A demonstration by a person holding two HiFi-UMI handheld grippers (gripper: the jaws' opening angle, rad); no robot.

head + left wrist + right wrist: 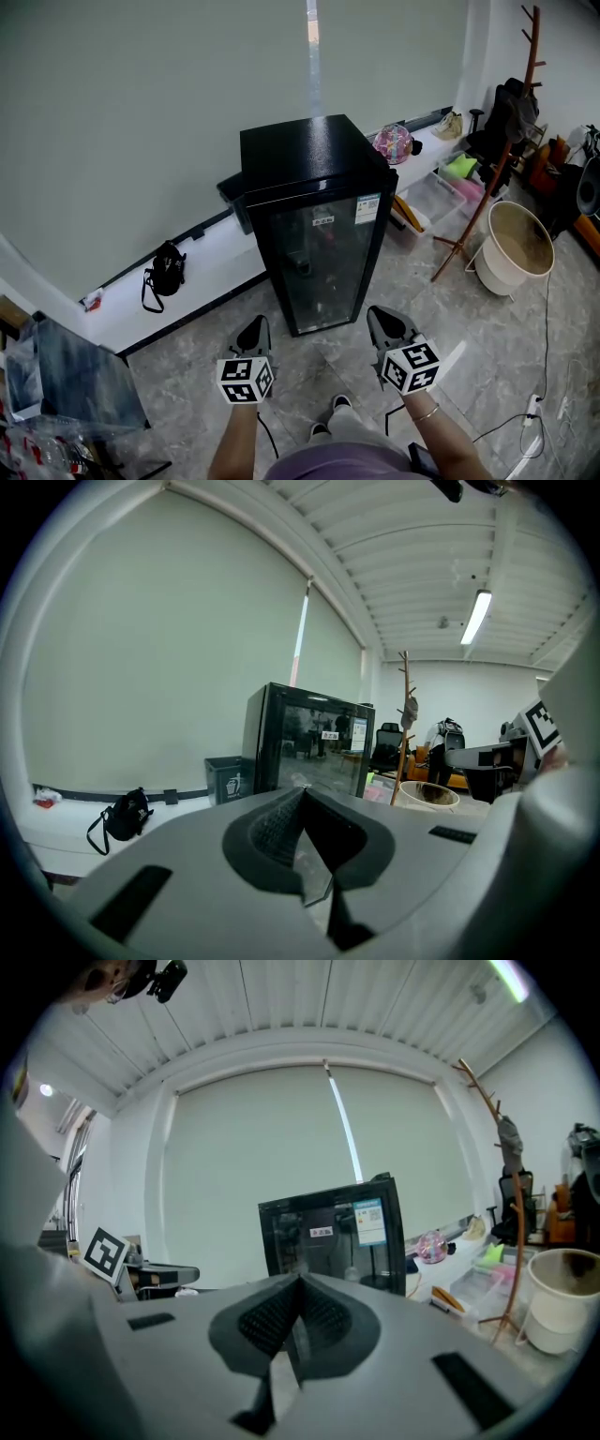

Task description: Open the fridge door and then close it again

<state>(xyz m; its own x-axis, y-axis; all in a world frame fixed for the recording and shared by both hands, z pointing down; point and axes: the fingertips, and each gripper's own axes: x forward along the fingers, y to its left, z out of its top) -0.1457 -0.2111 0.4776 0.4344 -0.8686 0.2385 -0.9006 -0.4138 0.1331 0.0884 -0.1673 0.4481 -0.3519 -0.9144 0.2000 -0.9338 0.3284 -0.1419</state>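
A small black fridge (319, 220) with a glass door (326, 258) stands against the pale wall, its door shut. The same fridge (305, 740) shows ahead in the left gripper view, and the fridge (336, 1234) fills the middle of the right gripper view. My left gripper (253, 334) is held a short way in front of the door's lower left, shut with nothing between its jaws. My right gripper (386, 325) hangs in front of the lower right corner, also shut and empty. Neither touches the fridge.
A black bag (166, 271) lies on the low white ledge (211, 267) left of the fridge. A dark bin (232, 195) stands behind it. To the right are a wooden coat stand (495, 169), a cream tub (515, 246) and clear plastic boxes (439, 199). Cables (539, 403) trail over the tiled floor.
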